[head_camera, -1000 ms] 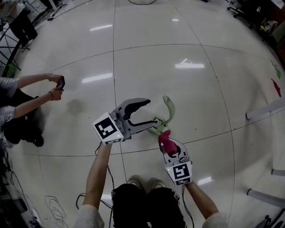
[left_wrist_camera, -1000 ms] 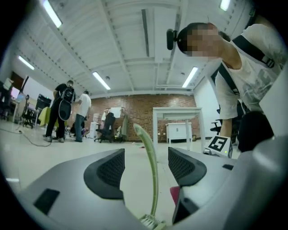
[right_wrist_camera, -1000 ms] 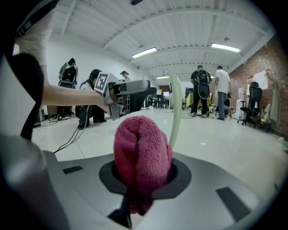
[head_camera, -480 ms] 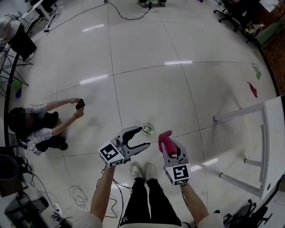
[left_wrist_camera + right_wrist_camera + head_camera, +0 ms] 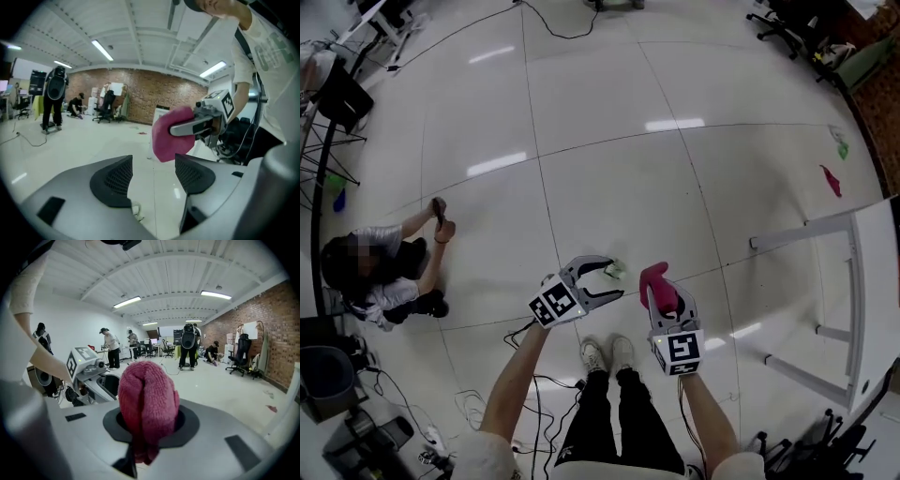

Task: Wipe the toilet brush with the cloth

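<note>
Looks to be the toilet brush [image 5: 615, 270], that small pale-green shape down on the glossy floor [image 5: 609, 159], though too tiny to be sure; touched by neither gripper. Seen just past the tips of the left gripper [image 5: 612, 281], raised well above it, fingers [image 5: 112, 180] spread and nothing between the pads. Just beside that, bunched in the right gripper [image 5: 660, 292], the magenta cloth [image 5: 147, 401], pinched tight and bulging above the jaws. Below both, a pair of pale shoes [image 5: 609, 354]. Off to the left, a person [image 5: 380, 281] seated on the floor; at the right edge, a white table [image 5: 874, 272].
</note>
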`<move>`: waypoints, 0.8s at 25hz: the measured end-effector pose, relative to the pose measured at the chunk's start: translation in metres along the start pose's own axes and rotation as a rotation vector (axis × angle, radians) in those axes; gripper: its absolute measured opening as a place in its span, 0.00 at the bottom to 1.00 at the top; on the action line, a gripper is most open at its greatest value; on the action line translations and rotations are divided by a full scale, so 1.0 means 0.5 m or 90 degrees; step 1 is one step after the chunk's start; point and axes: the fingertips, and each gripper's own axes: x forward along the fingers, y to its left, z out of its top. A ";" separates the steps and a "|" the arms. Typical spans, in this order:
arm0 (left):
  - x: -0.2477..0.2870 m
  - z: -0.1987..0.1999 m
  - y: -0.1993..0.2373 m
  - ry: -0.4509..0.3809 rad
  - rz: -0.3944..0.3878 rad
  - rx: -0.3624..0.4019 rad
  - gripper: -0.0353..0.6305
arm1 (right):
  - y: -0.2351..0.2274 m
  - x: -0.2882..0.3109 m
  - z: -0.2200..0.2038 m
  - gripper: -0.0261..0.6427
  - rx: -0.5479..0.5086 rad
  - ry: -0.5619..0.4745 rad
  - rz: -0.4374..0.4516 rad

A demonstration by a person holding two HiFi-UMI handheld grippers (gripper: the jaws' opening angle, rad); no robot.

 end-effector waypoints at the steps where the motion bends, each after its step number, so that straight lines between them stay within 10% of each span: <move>1: 0.030 -0.030 0.012 0.030 -0.017 0.022 0.48 | -0.005 0.010 -0.021 0.14 -0.006 0.008 0.004; 9: 0.235 -0.338 0.094 0.283 -0.190 0.233 0.48 | -0.092 0.117 -0.232 0.14 -0.012 0.030 0.021; 15: 0.304 -0.436 0.117 0.283 -0.212 0.211 0.47 | -0.124 0.148 -0.330 0.14 0.003 0.053 0.013; 20: 0.318 -0.448 0.121 0.245 -0.196 0.180 0.26 | -0.131 0.151 -0.346 0.14 0.024 0.052 0.006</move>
